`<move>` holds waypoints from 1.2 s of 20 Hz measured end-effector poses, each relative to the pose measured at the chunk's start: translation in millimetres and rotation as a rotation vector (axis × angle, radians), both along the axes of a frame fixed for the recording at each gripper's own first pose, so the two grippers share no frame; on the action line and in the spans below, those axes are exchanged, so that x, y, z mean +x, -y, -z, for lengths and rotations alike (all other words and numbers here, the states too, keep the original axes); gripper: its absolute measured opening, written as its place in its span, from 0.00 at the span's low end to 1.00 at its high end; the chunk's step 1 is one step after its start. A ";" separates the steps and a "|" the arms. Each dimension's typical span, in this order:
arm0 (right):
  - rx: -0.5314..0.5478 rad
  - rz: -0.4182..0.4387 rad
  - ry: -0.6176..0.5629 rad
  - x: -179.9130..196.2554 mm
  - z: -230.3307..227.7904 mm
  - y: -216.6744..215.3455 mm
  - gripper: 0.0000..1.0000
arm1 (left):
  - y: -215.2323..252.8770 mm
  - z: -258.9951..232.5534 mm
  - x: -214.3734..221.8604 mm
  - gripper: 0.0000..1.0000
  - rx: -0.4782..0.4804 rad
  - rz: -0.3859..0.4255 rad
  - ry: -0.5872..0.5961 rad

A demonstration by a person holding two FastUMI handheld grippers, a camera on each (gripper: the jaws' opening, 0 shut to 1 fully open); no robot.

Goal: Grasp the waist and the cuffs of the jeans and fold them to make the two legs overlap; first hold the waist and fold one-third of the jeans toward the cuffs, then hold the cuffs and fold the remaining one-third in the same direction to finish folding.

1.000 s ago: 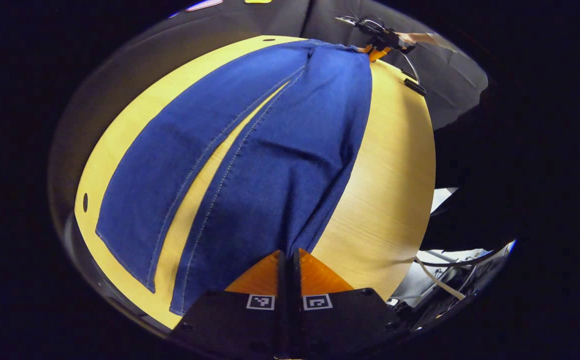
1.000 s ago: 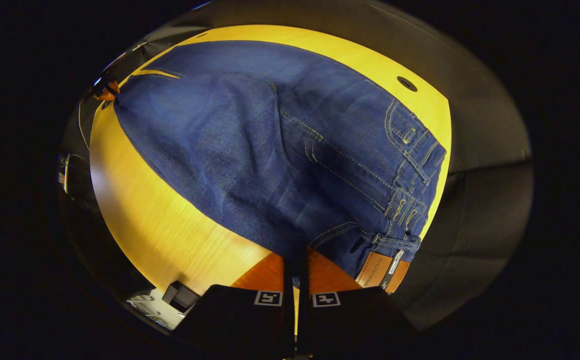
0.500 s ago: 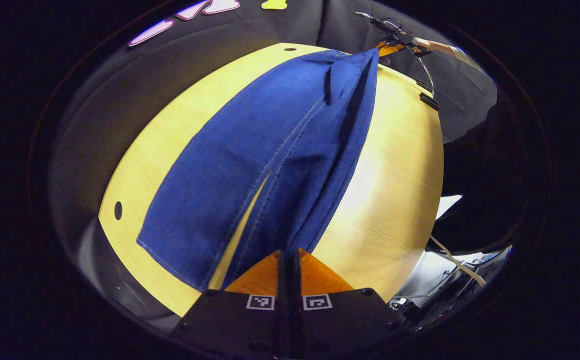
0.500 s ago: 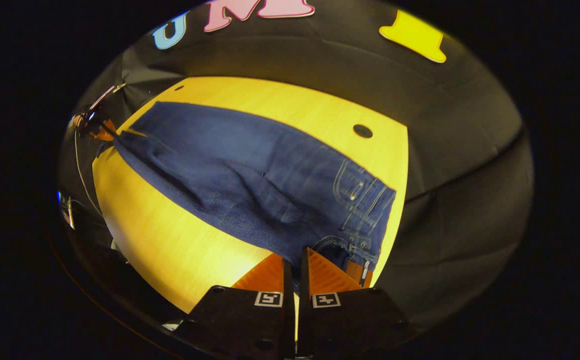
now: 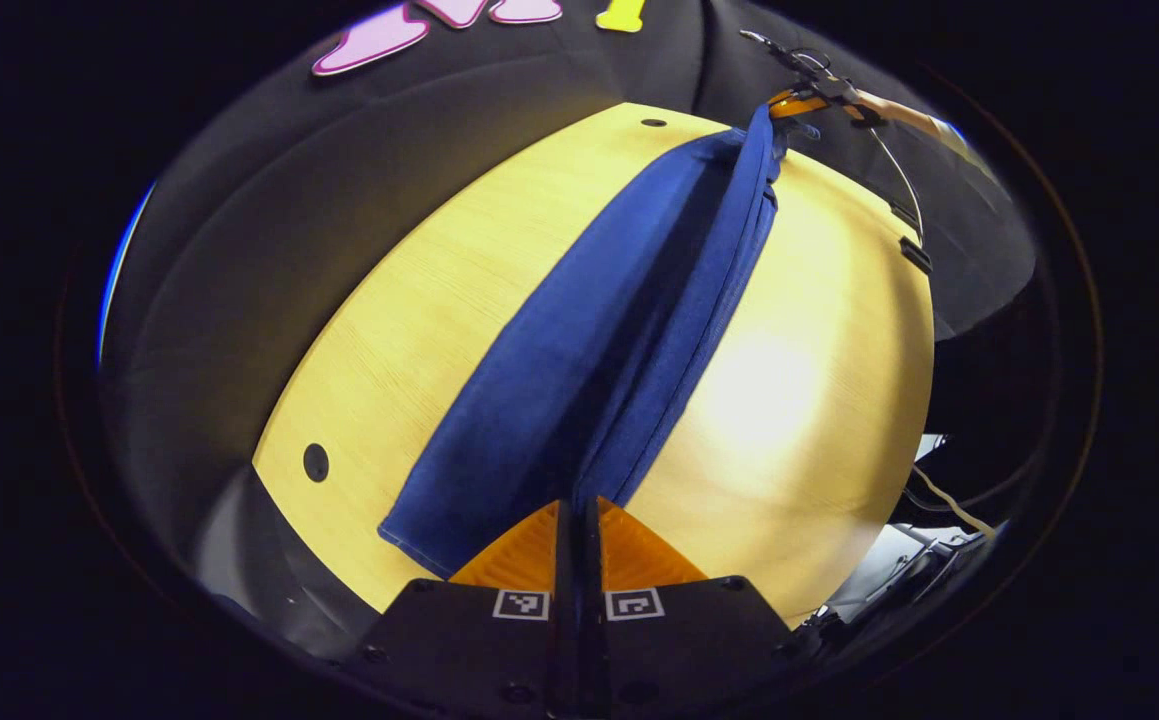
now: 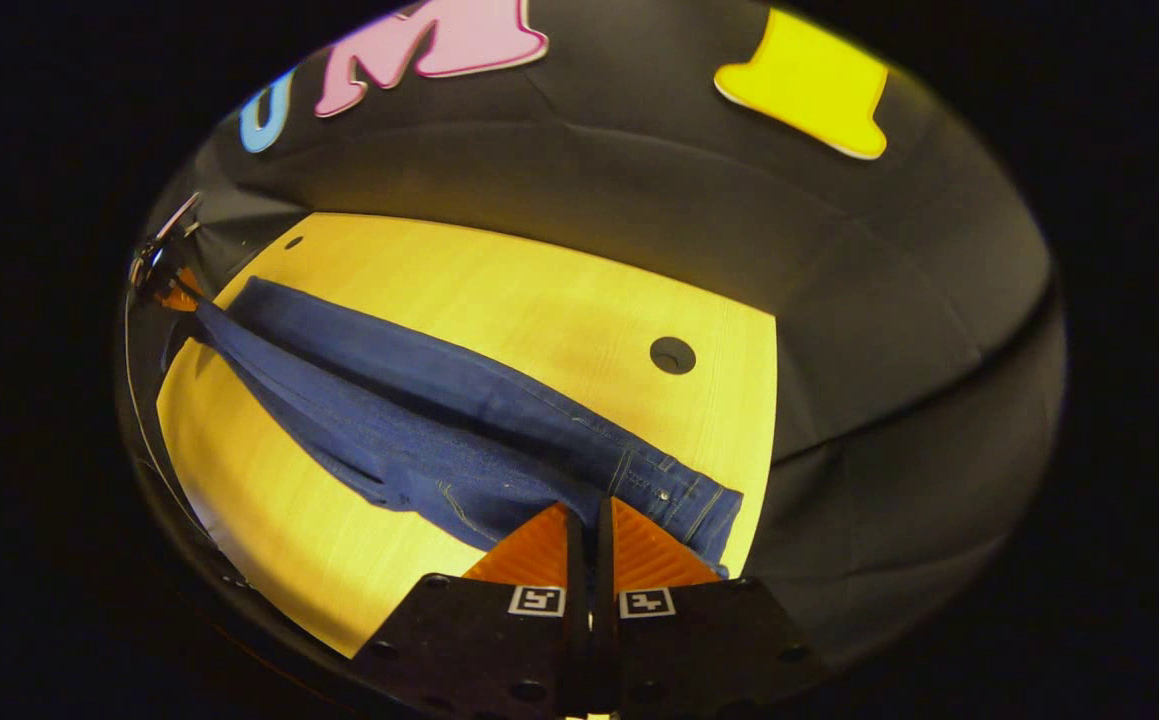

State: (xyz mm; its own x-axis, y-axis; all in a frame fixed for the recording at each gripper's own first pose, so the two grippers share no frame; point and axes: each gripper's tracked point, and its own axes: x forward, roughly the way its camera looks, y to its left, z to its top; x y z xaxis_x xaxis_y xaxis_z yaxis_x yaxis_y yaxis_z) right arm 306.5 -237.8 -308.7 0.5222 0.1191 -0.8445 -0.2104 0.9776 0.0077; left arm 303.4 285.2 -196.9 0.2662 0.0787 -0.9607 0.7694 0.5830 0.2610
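Observation:
Dark blue jeans (image 5: 629,340) run lengthwise across the round yellow table (image 5: 409,300), one leg lifted over the other. My left gripper (image 5: 576,512) is shut on the cuff of the raised leg. At the far end of the left gripper view the right gripper (image 5: 791,100) holds the waist corner up, a hand behind it. In the right gripper view the jeans (image 6: 419,420) stretch away to the left, and my right gripper (image 6: 587,512) is shut on the waist edge near the stitched waistband (image 6: 684,495). The left gripper (image 6: 171,290) shows far off at the cuff end.
The table (image 6: 499,300) has small round holes (image 6: 672,355) (image 5: 316,462) near its rim. Black cloth wall surrounds it. Cables and pale clutter (image 5: 924,545) lie past the table's right edge in the left gripper view.
Both grippers have risen and carried the near leg and waist edge up and over toward the far leg; the jeans now look narrow, the gap between the legs closed.

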 end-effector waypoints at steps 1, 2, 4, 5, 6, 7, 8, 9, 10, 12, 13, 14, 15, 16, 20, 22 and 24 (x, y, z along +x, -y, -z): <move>0.002 0.013 -0.019 9.7 12.0 -0.5 0.05 | -1.9 5.3 9.6 0.07 -0.003 -0.024 -0.011; 0.003 0.026 -0.028 18.2 20.4 -0.1 0.05 | -5.7 10.7 19.1 0.06 -0.005 -0.037 -0.019; -0.007 0.060 -0.060 29.2 42.2 4.7 0.05 | -23.1 23.1 35.1 0.07 0.027 -0.049 -0.033; -0.036 0.086 -0.078 32.3 57.4 13.1 0.05 | -57.1 24.6 48.2 0.07 0.141 -0.060 -0.004; -0.063 0.104 -0.099 34.7 71.7 20.3 0.05 | -97.3 18.3 53.7 0.06 0.287 -0.116 0.011; -0.076 0.093 -0.122 32.0 82.8 23.8 0.05 | -120.3 21.6 43.2 0.06 0.333 -0.193 -0.028; -0.087 0.082 -0.139 32.4 90.2 27.0 0.05 | -128.0 27.9 36.5 0.06 0.321 -0.221 -0.035; -0.106 0.073 -0.130 33.5 93.5 24.1 0.05 | -122.7 36.3 36.6 0.06 0.260 -0.249 -0.020; -0.135 0.047 -0.112 38.1 95.5 23.5 0.05 | -115.4 51.2 30.3 0.06 0.200 -0.294 -0.016; -0.162 0.024 -0.134 35.7 101.8 20.5 0.05 | -104.8 70.9 25.8 0.08 0.155 -0.323 -0.025; -0.156 0.033 -0.118 40.1 102.5 20.1 0.05 | -106.4 71.8 29.5 0.06 0.164 -0.334 -0.012; -0.130 0.055 -0.100 44.1 101.4 20.3 0.08 | -104.5 71.9 38.0 0.06 0.172 -0.340 0.029; -0.087 0.072 -0.091 44.3 98.8 16.3 0.11 | -100.2 69.9 44.4 0.06 0.165 -0.348 0.057; -0.059 0.083 -0.080 45.8 92.1 17.0 0.21 | -95.0 63.4 47.7 0.06 0.162 -0.358 0.087; 0.029 0.121 -0.009 45.6 47.3 26.4 0.72 | -64.7 46.1 58.9 0.06 0.097 -0.372 0.193; 0.048 0.175 0.021 39.3 30.2 44.1 0.98 | -44.4 31.2 61.6 0.13 0.035 -0.389 0.257; 0.071 0.266 0.021 25.8 15.8 69.6 0.98 | -27.1 20.2 58.7 0.22 -0.030 -0.391 0.303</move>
